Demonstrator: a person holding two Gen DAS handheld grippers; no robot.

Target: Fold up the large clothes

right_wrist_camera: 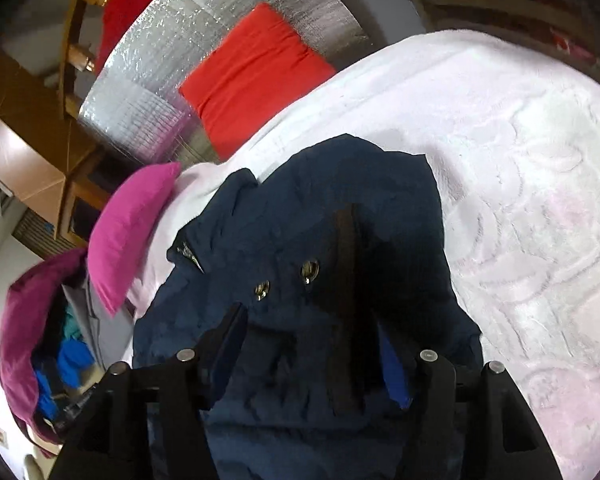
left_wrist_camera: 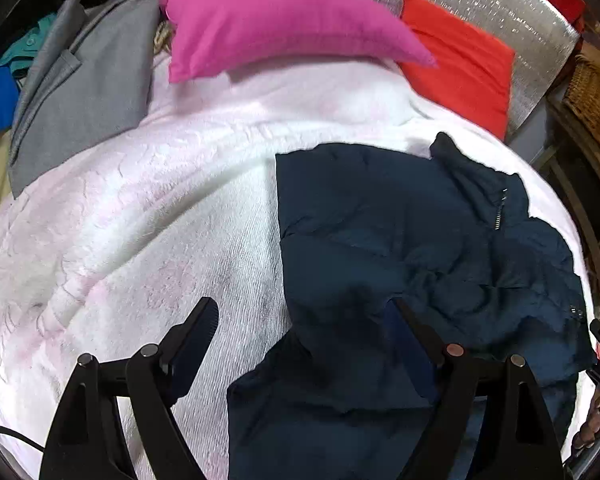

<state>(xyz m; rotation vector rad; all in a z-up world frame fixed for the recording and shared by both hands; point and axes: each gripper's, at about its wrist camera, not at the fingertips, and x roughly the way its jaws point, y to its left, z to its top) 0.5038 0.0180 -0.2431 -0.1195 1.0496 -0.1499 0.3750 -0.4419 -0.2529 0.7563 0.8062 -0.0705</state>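
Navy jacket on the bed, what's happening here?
A person with handheld tongs in each hand is working on folding the navy jacket, which lies rumpled on the white blanket. Both the left tongs and right tongs are open over the jacket, neither clamped on it. A pink pillow and a red pillow sit at the head of the bed.

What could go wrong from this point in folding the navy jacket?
1. Both the left gripper and right gripper hang open over the navy jacket, so a shallow pinch may slip off its puffy fabric.
2. The metal snaps lie just ahead of the right jaws and could snag.
3. The white blanket underneath could get grabbed along with the jacket.
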